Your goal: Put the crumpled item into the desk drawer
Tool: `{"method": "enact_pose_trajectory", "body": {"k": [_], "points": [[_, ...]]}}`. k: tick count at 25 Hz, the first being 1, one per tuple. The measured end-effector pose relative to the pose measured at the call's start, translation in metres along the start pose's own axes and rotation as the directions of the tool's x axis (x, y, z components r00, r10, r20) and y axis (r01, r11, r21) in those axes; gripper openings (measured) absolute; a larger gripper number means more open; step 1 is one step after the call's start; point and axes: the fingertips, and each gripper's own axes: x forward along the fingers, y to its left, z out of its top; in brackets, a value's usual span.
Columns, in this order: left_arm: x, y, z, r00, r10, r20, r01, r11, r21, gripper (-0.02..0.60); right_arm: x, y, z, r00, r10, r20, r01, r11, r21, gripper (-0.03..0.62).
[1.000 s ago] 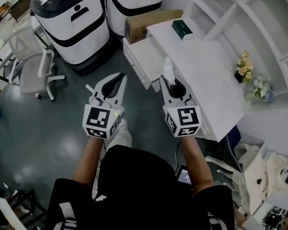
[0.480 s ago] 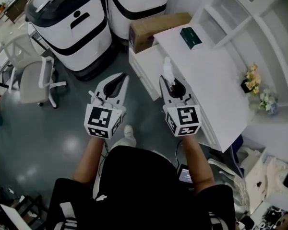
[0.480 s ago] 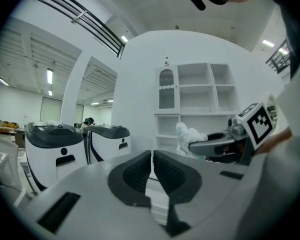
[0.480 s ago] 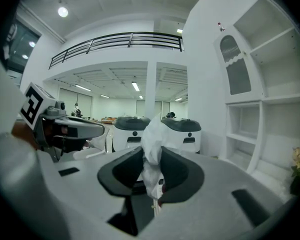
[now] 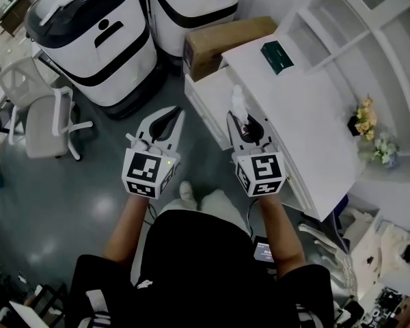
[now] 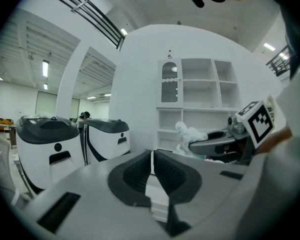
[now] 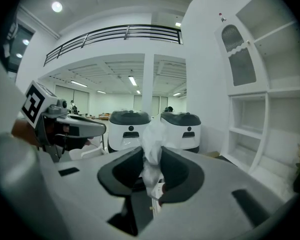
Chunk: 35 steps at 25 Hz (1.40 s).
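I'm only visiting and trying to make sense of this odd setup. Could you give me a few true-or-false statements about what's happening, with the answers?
1. The right gripper grips a white crumpled item between its fingers. True.
2. The left gripper carries something as well. False: its fingers are closed together with nothing between them.
3. A dark green box lies on the white desk. True.
4. The crumpled item lies on the desk. False: it is in the right gripper, held in the air by the desk's edge.
5. The office chair stands next to the flowers. False: in the head view the chair is on the floor at the far left and the flowers are at the far right.
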Motion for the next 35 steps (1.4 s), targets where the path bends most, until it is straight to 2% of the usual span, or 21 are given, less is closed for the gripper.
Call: {"method": "enact_pose_trajectory", "body": {"k": [8,15,26,35], "points": [[0.030,-0.006,-0.017,0.998,-0.036,-0.047,0.036,0.999,-0.009,0.017,0.011,-0.028,-0.019,0.999,-0.028,-0.032,0.028,0.999,0.021,0.091],[0.063,-0.007,-0.032,0.996,-0.037,-0.083,0.035,0.999,-0.028,0.017,0.032,-0.054,-0.036,0.998,-0.014,-0.061,0.016,0.999,0.030,0.091],[0.125,0.011,-0.058,0.989,-0.009,-0.147,0.001,0.999,-0.053,0.017,0.090,-0.096,-0.068,0.988,0.055,-0.146,-0.052,0.998,0.025,0.091],[0.167,0.019,-0.106,0.972,-0.025,-0.234,-0.004,0.993,-0.121,0.017,0.133,-0.115,-0.119,0.959,0.124,-0.256,-0.117,0.992,0.046,0.092]]}}
